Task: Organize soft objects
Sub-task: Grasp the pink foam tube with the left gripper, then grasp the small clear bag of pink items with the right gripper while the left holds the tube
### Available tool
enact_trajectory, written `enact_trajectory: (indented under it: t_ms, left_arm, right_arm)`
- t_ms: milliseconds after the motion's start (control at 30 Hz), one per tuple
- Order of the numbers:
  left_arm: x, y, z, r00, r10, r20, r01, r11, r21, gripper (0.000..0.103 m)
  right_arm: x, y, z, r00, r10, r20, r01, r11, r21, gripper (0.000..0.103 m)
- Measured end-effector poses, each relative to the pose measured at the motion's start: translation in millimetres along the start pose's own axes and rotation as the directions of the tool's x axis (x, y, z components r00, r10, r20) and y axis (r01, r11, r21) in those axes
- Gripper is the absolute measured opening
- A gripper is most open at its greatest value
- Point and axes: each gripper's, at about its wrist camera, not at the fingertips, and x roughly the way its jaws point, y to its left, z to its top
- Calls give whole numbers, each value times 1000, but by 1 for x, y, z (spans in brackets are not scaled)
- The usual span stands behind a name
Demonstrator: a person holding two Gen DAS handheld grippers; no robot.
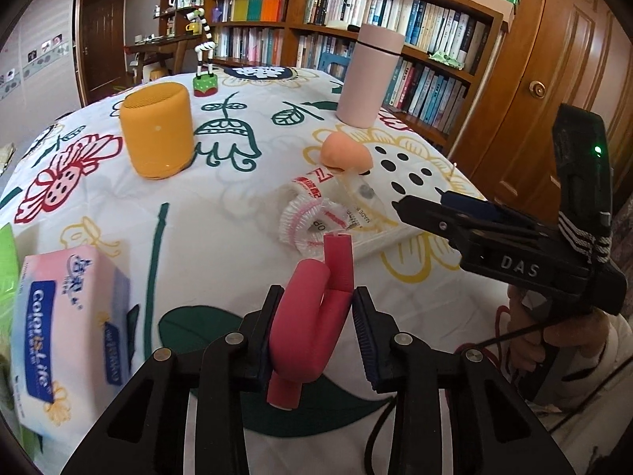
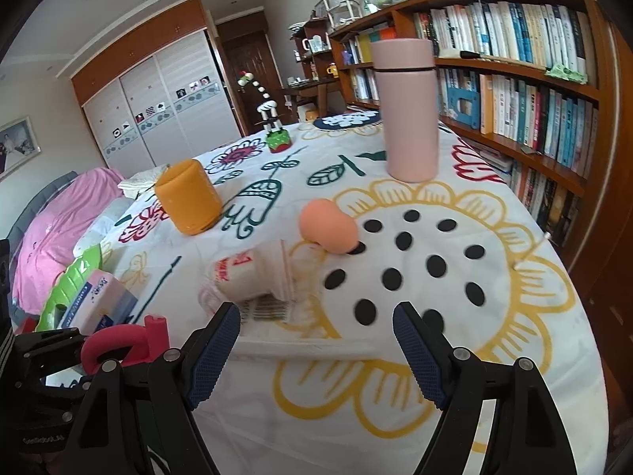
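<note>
Red foam curler (image 1: pixel 312 316), bent double, sits between left gripper (image 1: pixel 316 336) pads above the floral tablecloth (image 1: pixel 221 206); jaws narrow, gripping it; right gripper (image 2: pixel 316 352) jaws wide, empty, near the bagged shower cap (image 2: pixel 253 273).

The pink foam roller (image 1: pixel 312 316) in my left tongs (image 1: pixel 314 332) looks soft and matt. My finger pads (image 2: pixel 215 352) are bumpy blue rubber. The tablecloth (image 2: pixel 395 407) is printed cloth. The bookshelf (image 2: pixel 526 67) is shiny wood.

On the bench (image 2: pixel 554 316), the speaker (image 2: pixel 188 198) stands left of the sponge (image 2: pixel 326 229), the flask (image 2: pixel 409 111) behind it. The tissue box (image 1: pixel 71 328) lies far left; a bookshelf (image 2: pixel 514 59) runs along the right.
</note>
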Motion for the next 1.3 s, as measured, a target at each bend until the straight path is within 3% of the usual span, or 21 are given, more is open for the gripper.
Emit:
enact_trajectory:
  t_ms: [200,367,600,700,1067,1300]
  left_arm:
    - [-20,11,2,999,28,46,-26,999,-34,36]
    - [-37,27,6,994,59,92,-52,996,-79,36]
    - [-48,47,5,989,91,119,-74,988,-138,36]
    - [-49,53,4,988,93,122,-74,986,-149,36]
    - [-51,63,1,987,99,127,-76,982,-174,36]
    - [-55,67,1,984,106,140,-80,980,-183,36]
  right_arm:
    - [7,21,4,999,45,-8,-45,998,-41,83]
    - [19,41,3,993,104,-55,-108,991,-77,68]
    - [35,62,5,989,128,-79,-136,985,-110,66]
    - [47,70,6,991,97,-96,-109,985,-131,60]
    - [62,73,3,986,74,-150,-96,985,-141,20]
    - [49,75,7,985,129,-115,-143,982,-127,13]
